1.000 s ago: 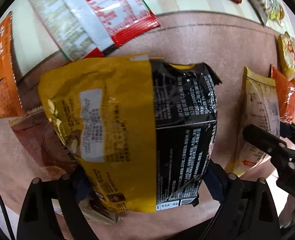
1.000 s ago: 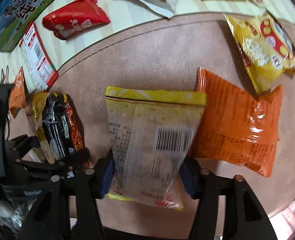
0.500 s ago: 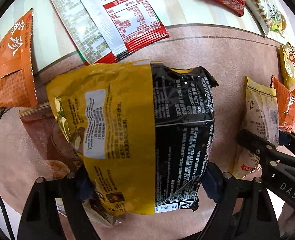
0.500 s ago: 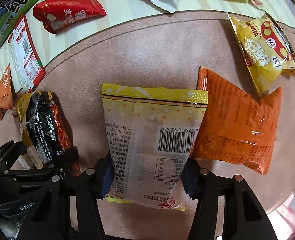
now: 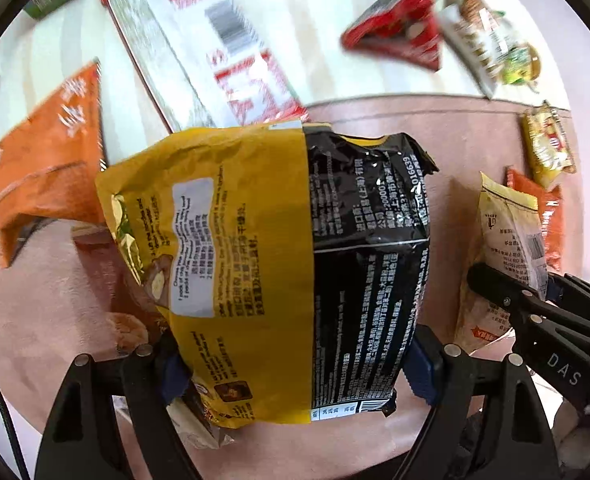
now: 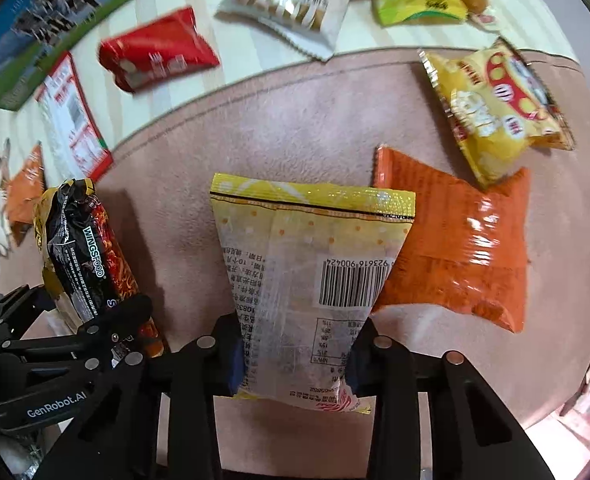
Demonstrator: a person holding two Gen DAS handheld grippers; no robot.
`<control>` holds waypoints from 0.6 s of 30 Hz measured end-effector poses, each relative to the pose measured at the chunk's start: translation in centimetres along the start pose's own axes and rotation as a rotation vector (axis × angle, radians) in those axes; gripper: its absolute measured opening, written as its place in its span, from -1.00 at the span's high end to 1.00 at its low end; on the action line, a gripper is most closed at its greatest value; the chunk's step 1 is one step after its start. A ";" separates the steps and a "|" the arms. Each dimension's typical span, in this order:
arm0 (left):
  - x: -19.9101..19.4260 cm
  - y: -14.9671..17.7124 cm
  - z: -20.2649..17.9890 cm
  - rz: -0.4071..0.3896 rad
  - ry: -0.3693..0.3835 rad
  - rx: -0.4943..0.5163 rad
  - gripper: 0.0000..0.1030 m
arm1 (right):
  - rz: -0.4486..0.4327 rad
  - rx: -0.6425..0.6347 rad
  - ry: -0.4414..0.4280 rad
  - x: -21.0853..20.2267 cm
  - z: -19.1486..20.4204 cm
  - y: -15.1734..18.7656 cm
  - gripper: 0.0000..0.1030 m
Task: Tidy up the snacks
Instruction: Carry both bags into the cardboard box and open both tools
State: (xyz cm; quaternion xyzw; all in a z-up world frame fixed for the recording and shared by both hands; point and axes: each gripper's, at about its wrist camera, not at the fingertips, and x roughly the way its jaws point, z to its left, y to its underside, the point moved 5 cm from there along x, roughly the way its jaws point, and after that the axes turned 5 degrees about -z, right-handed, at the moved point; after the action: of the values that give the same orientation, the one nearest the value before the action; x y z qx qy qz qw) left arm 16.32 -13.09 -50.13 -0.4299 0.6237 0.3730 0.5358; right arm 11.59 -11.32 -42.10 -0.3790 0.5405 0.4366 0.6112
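Note:
My left gripper (image 5: 295, 364) is shut on a yellow and black noodle pack (image 5: 279, 264), held above the pink mat (image 5: 375, 120). The same pack (image 6: 83, 248) and left gripper (image 6: 95, 332) show at the left of the right wrist view. My right gripper (image 6: 295, 356) is shut on a pale yellow snack bag (image 6: 307, 276) with a barcode, lifted over the mat (image 6: 295, 120). That bag (image 5: 503, 248) and the right gripper (image 5: 535, 312) show at the right of the left wrist view.
An orange bag (image 6: 459, 248) and a yellow chip bag (image 6: 491, 112) lie on the mat at right. On the striped surface beyond lie a red pouch (image 6: 155, 56), a white packet (image 6: 295, 4), a green-yellow packet (image 6: 419, 0) and a red-white pack (image 5: 211, 52). An orange bag (image 5: 47, 160) lies left; a brown pack (image 5: 111, 280) lies under my noodle pack.
Both grippers have risen and pulled back with their packs, so more of the striped surface and far snacks shows. Both stay shut on their packs.

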 end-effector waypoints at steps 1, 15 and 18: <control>-0.4 0.0 -0.2 -0.013 -0.001 0.004 -0.64 | -0.008 0.002 -0.009 -0.4 -0.1 0.1 0.25; -18.0 -4.6 -0.1 -0.288 0.099 -0.060 -0.64 | -0.228 -0.112 -0.283 -15.3 1.4 -3.4 0.25; -21.2 -8.0 -0.1 -0.348 0.129 -0.077 -0.64 | -0.295 -0.169 -0.338 -19.2 4.2 -8.0 0.25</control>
State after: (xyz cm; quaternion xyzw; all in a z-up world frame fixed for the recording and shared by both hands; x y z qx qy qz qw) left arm 24.90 -13.12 -29.17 -0.5744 0.5581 0.2703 0.5343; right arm 19.84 -12.46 -22.63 -0.4253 0.3308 0.4434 0.7163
